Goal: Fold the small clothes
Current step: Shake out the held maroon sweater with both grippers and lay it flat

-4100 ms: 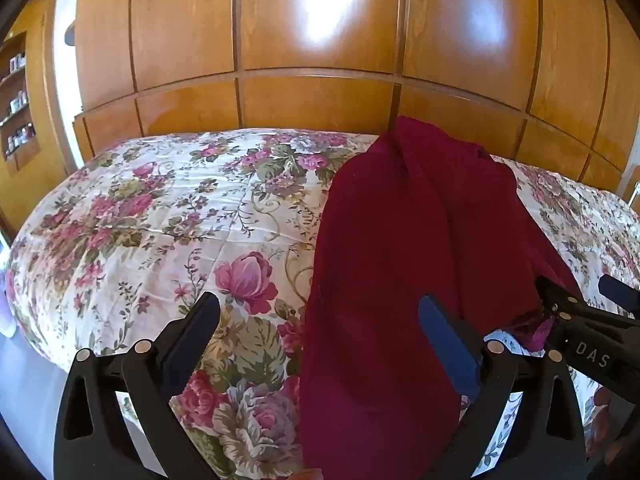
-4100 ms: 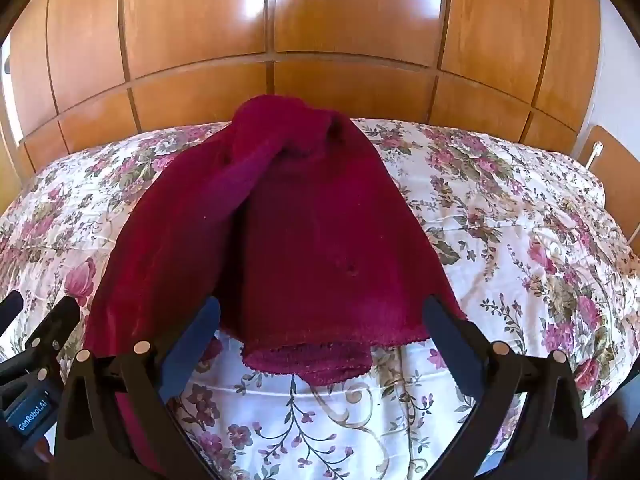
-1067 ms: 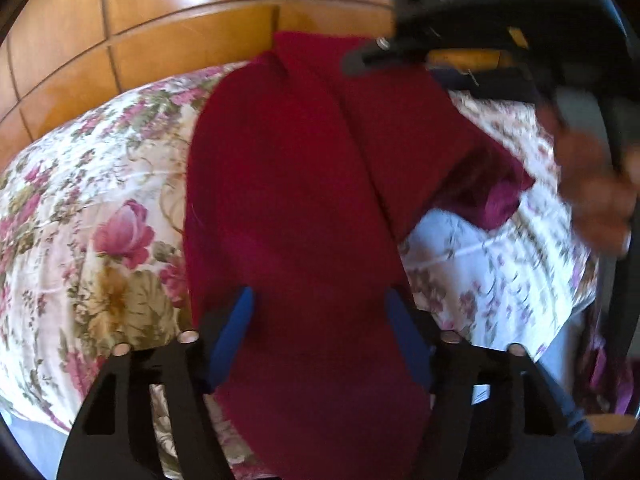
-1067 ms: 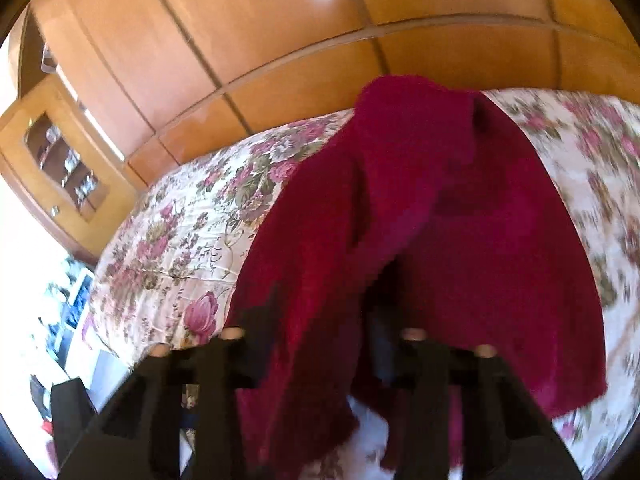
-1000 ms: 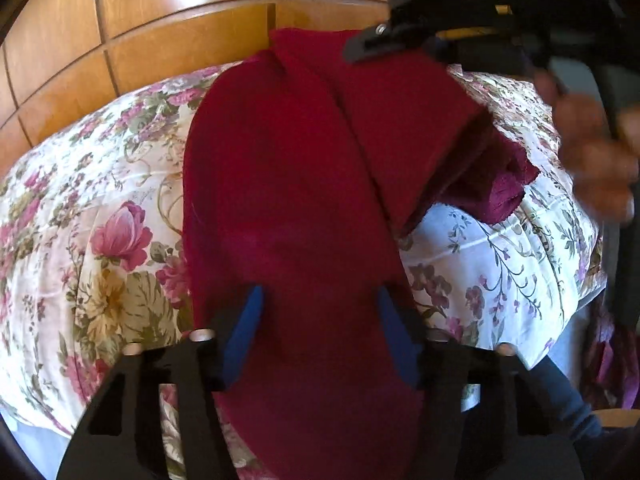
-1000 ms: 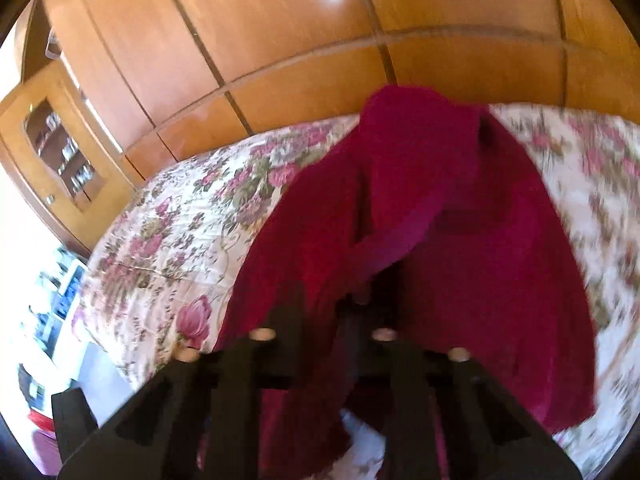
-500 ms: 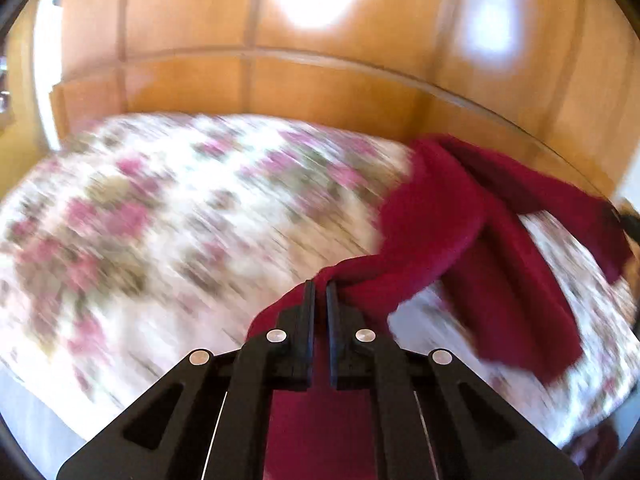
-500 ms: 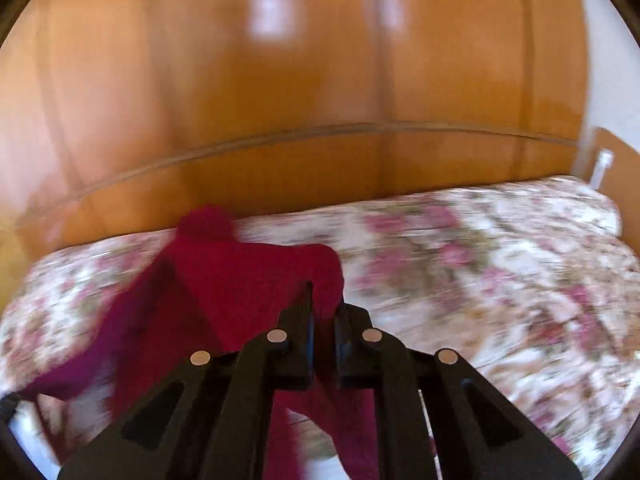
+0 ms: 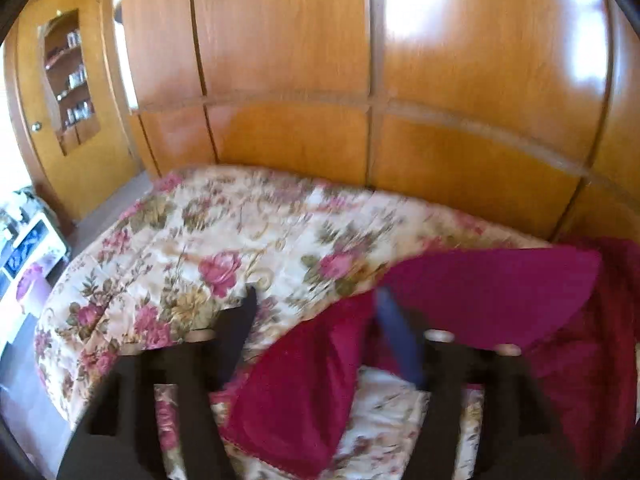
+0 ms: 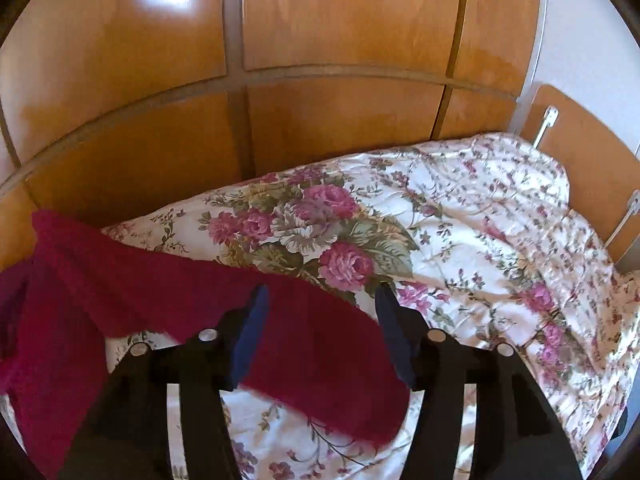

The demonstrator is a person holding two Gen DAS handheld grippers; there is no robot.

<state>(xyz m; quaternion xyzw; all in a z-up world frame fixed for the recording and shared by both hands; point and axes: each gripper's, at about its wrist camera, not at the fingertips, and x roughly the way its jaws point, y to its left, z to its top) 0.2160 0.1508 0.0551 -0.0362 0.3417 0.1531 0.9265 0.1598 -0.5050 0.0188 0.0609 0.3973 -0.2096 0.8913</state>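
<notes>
Garment (image 10: 120,292) in dark red lies spread on the floral bedspread (image 10: 480,220), its long axis running left to right. Both grippers are wide open and hold nothing: right gripper (image 10: 320,312) over its right end, left gripper (image 9: 316,312) over its left end.

Bright daylight glares off the glossy wooden panels (image 9: 416,32); left view motion-blurred, right sharper, both fisheye-bent at edges.

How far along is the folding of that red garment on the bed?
Early. Done: the garment is laid out on the bed. In hand: nothing; the left tool and right tool are open. Left: it lies bunched and uneven, so the folds themselves remain.
</notes>
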